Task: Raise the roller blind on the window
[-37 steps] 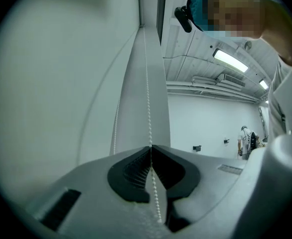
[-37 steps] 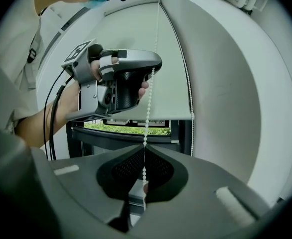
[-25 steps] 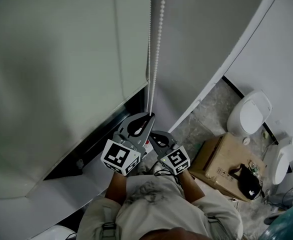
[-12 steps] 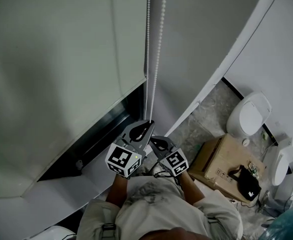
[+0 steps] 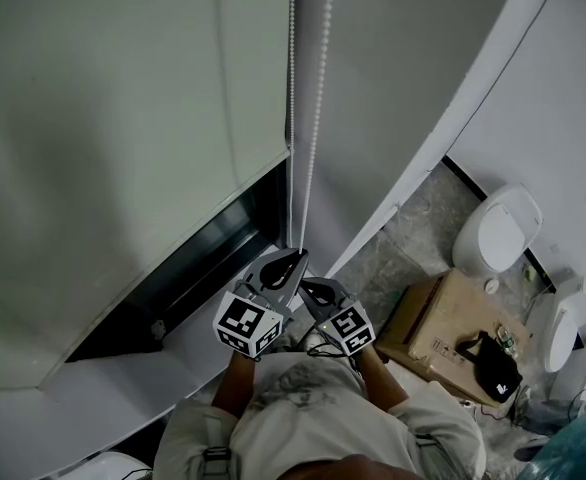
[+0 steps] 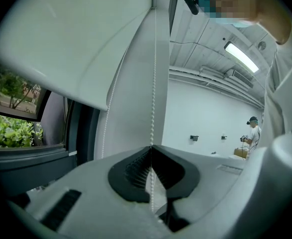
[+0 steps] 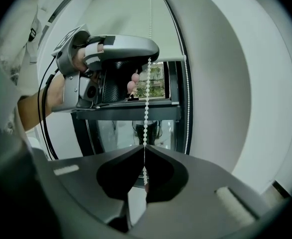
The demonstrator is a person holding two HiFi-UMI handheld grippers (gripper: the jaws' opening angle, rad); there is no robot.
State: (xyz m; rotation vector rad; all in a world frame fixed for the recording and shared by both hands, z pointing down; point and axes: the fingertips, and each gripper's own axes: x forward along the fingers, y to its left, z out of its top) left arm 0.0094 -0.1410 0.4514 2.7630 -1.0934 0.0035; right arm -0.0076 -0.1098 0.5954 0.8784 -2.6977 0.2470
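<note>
White bead chain runs vertical above both; L gripper (upper, just tightened) & R gripper pinch same strand

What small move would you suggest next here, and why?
Probably release the right gripper and regrip above the left gripper: both are shut on one bead chain strand, the left's jaws having just tightened on it, already low by the person's torso, while the blind covers most of the window.
</note>
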